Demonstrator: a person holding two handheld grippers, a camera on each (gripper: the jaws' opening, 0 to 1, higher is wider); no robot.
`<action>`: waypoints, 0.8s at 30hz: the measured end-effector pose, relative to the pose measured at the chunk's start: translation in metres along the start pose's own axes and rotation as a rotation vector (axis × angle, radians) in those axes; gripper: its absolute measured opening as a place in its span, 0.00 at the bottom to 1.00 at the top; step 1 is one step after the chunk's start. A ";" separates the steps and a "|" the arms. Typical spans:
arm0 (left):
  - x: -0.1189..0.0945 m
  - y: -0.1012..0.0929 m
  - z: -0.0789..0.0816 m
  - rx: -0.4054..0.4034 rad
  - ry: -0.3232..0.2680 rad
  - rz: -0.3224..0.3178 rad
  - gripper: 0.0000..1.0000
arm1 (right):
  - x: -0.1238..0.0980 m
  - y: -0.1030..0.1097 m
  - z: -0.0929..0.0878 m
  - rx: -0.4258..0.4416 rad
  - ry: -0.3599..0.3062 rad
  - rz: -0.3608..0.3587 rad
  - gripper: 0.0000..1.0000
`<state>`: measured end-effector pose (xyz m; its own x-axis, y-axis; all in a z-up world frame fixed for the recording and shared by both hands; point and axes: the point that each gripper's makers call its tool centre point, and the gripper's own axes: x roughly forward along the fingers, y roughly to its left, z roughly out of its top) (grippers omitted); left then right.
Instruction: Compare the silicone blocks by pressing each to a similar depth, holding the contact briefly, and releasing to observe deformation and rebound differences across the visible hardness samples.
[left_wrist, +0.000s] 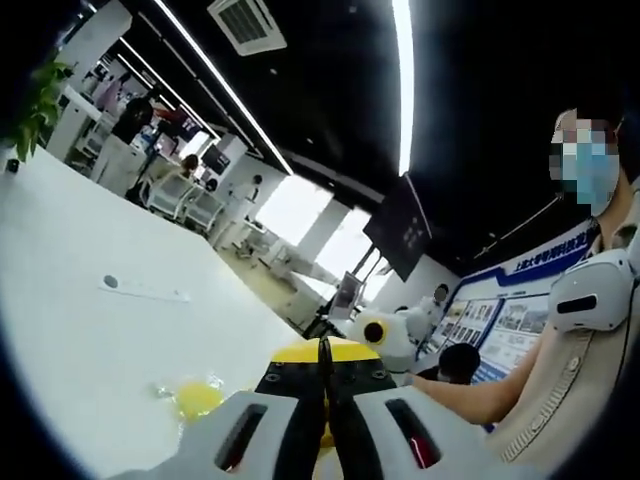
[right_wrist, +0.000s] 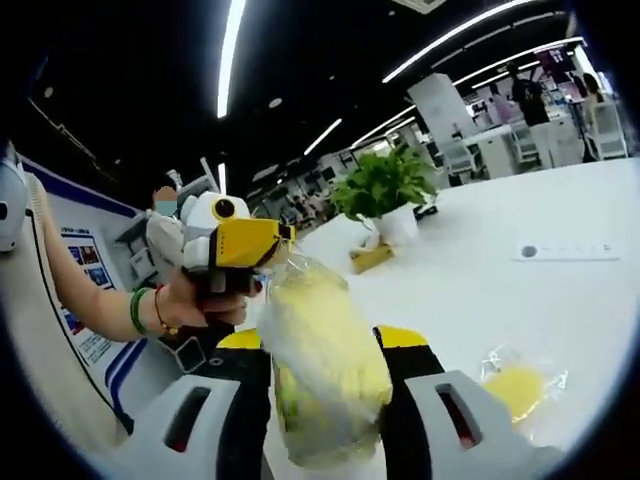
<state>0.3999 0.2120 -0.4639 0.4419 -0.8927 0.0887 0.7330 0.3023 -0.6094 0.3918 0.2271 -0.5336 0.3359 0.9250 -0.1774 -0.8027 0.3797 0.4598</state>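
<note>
My right gripper is shut on a soft yellow silicone block in a clear bag, which bulges up between the black jaws. A second bagged yellow block lies on the white table to the right; in the left gripper view that block sits low at left. My left gripper has its yellow-tipped jaws closed together with nothing between them. In the right gripper view the left gripper is held by a hand with a green bracelet, its tip close to the bag's top. The right gripper shows beyond the left jaws.
The white table stretches wide. A white power strip lies on it, the same strip at mid-left. A potted plant stands at the far edge. The person's sleeve is at right. Office desks and people fill the background.
</note>
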 end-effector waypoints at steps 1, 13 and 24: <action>-0.001 0.001 -0.002 -0.003 0.004 0.005 0.00 | 0.000 -0.002 -0.002 -0.004 0.004 -0.009 0.43; -0.006 0.012 -0.007 0.041 0.031 0.053 0.00 | -0.006 -0.021 -0.023 -0.073 0.068 -0.114 0.62; -0.014 0.035 -0.021 0.082 0.081 0.116 0.00 | -0.038 -0.024 -0.042 -0.074 0.090 -0.185 0.71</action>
<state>0.4082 0.2284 -0.5027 0.4850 -0.8734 -0.0442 0.7210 0.4280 -0.5450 0.3776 0.1835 -0.5744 0.4379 0.8357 -0.3313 -0.7667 0.5396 0.3477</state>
